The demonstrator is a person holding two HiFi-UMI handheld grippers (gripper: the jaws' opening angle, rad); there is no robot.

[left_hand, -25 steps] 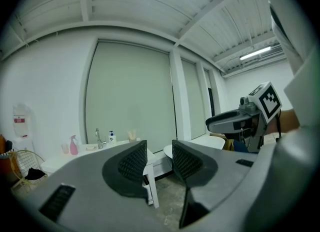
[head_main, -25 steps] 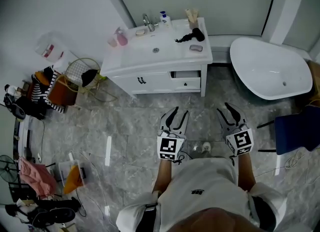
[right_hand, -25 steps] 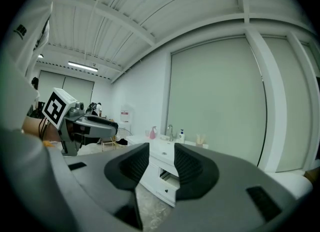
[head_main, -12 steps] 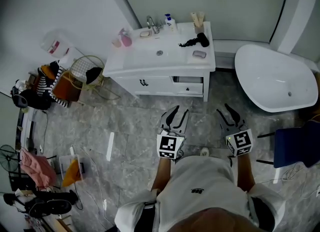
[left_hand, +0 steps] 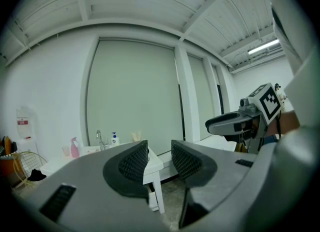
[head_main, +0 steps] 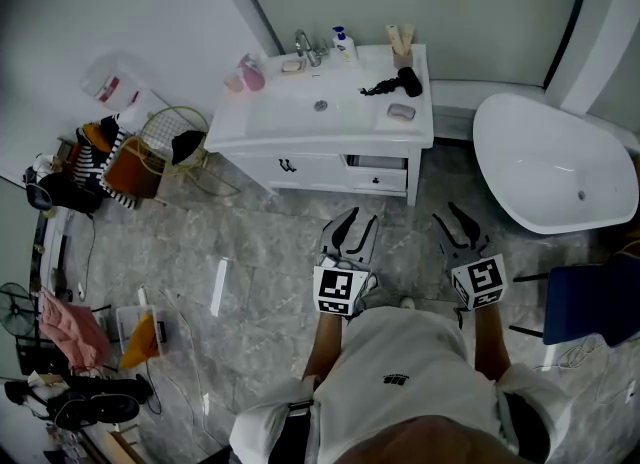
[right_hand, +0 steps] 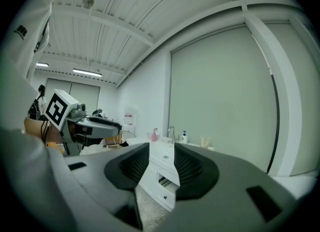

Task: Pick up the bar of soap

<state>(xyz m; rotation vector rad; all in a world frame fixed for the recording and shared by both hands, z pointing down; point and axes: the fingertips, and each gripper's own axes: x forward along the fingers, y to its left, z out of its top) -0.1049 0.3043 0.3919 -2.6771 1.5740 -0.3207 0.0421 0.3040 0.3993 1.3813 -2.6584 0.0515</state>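
Observation:
A white vanity (head_main: 300, 137) with a sink stands at the far wall, well ahead of both grippers. A small pale bar, seemingly the soap (head_main: 292, 66), lies in a dish beside the faucet (head_main: 305, 47). A greyish oblong thing (head_main: 401, 110) rests on the counter's right part. My left gripper (head_main: 352, 222) and right gripper (head_main: 452, 218) hang side by side above the floor, both open and empty. The left gripper view looks between its jaws at the vanity (left_hand: 95, 151) and shows the right gripper (left_hand: 240, 123) at the side. The right gripper view shows the vanity (right_hand: 162, 158) between its jaws.
A white bathtub (head_main: 550, 167) stands at the right, with a blue chair (head_main: 595, 302) nearer. A black hair dryer (head_main: 395, 82), a pink spray bottle (head_main: 250, 74) and a pump bottle (head_main: 343, 44) sit on the counter. A wire basket (head_main: 170, 142) and clutter line the left wall.
The view has shifted a little, so the vanity and bathtub now sit slightly further right and lower. Both grippers keep the same open pose in front of the person.

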